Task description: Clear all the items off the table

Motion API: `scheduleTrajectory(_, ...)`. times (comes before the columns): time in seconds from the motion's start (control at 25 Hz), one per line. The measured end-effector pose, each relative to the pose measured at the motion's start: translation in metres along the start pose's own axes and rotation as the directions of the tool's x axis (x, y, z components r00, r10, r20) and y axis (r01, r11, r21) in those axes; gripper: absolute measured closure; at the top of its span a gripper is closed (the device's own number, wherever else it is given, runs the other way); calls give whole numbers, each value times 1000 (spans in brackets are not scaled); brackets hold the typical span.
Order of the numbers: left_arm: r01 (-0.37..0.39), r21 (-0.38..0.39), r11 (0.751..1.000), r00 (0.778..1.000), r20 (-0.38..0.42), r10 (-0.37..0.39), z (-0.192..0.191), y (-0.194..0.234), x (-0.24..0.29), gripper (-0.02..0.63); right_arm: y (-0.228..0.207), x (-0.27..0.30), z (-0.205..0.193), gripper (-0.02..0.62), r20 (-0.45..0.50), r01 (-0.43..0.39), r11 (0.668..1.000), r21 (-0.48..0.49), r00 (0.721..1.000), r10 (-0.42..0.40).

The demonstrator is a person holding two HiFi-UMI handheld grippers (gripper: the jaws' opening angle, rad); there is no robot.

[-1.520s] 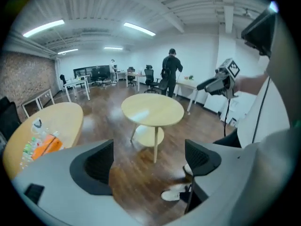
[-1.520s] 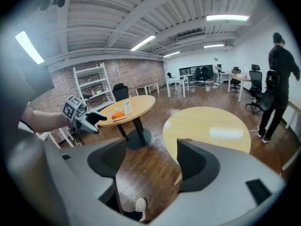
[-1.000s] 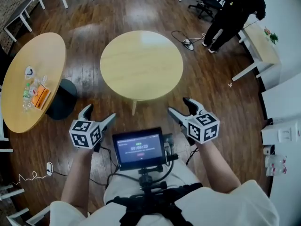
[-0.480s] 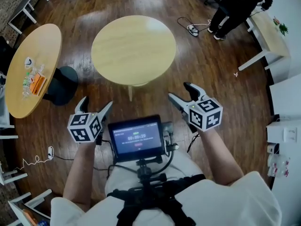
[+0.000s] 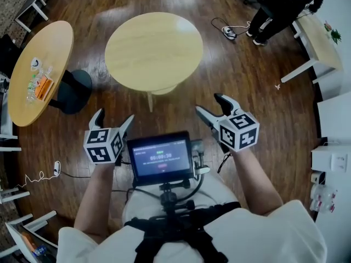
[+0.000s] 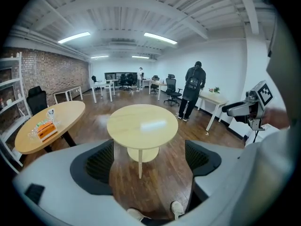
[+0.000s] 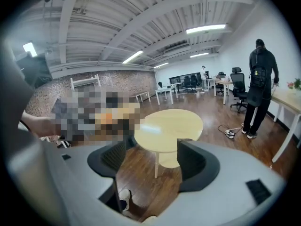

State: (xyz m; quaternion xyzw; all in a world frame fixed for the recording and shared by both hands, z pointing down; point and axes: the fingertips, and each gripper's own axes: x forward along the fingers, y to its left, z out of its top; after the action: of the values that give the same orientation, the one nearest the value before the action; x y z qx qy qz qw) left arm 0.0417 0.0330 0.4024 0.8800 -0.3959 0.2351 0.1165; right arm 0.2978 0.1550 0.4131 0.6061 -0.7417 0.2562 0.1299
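A bare round wooden table [image 5: 153, 48] stands ahead of me, also seen as the round table [image 6: 141, 124] and the round table [image 7: 171, 126]. A second, oval table [image 5: 38, 78] at the left carries an orange pack [image 5: 44, 86], clear bottles and a small cup. My left gripper [image 5: 114, 122] is open and empty, held above the floor short of the round table. My right gripper [image 5: 211, 104] is open and empty too, at the same height. In the left gripper view the orange pack [image 6: 46, 128] lies on the oval table [image 6: 49, 126].
A person in black [image 5: 282, 4] stands at the back right beside a white desk [image 5: 318, 43]. A cable and plug [image 5: 227, 33] lie on the wooden floor. A screen rig [image 5: 160, 158] hangs in front of my chest. Office chairs and desks line the far wall.
Both grippers and the view have shifted; the round table now sits further left and higher in the head view, and the oval table shows more fully. Both jaws stay open.
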Motion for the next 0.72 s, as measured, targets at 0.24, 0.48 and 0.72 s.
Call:
scheduleTrajectory(0.24,-28,-21,999,1000,-14,28,-5,1,1,130,-2,2,0,246,-2,-12,1000,-8,1000,12)
scheduleTrajectory(0.48,30,-140,990,999,34,-26,0,1,-4,127,2,7,7,245,17,-30,999,-14,999,30)
scheduleTrajectory(0.72,32,-153,988,999,-11,-34,-11,0,0,128,2,9,10,245,22,-23,1000,-19,999,23)
